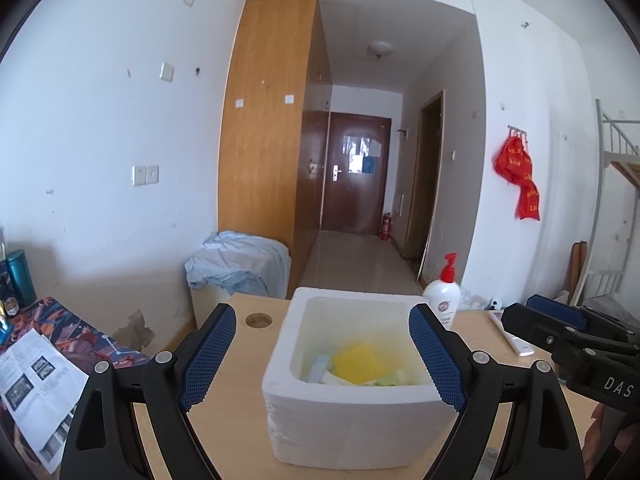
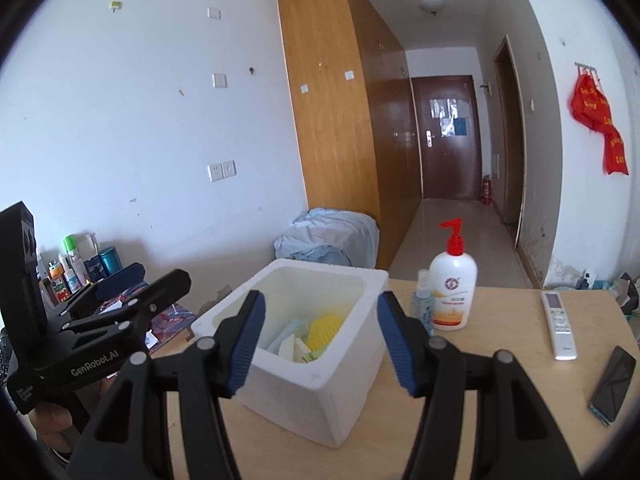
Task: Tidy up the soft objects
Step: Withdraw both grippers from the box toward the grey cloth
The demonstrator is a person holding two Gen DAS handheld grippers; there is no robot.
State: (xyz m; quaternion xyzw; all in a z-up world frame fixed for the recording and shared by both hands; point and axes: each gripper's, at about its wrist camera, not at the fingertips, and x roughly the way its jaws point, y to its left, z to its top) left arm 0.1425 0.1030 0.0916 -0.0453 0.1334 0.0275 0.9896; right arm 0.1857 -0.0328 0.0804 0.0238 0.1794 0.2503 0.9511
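Foam box (image 1: pixel 352 380) is seen at lower centre of the left wrist view, on the pale wooden desk (image 1: pixel 236 420); it serves as the collecting bin. Soft items are already gathered inside: a yellow sponge (image 1: pixel 358 362), with a pale blue piece and white and light green scraps just beside it, piled toward the near wall. Exact identities of the scraps cannot be told.

Left gripper (image 1: pixel 322 358) is held above the box's near side, jaws spread wide, nothing between the pads. Right gripper (image 2: pixel 322 338) is likewise framed over the box from lower centre of its own view, jaws apart and empty. Both are judged to be held clear of the box because nothing is carried at present.

Hard things are left outside the bin, at right in the right wrist view: pump bottle (image 2: pixel 452 288) and small spray bottle (image 2: pixel 423 300) just beside each other, remote control (image 2: pixel 559 326) and phone (image 2: pixel 614 384) further right. No loose soft item is visible on the desk, so the sorting is judged near complete.
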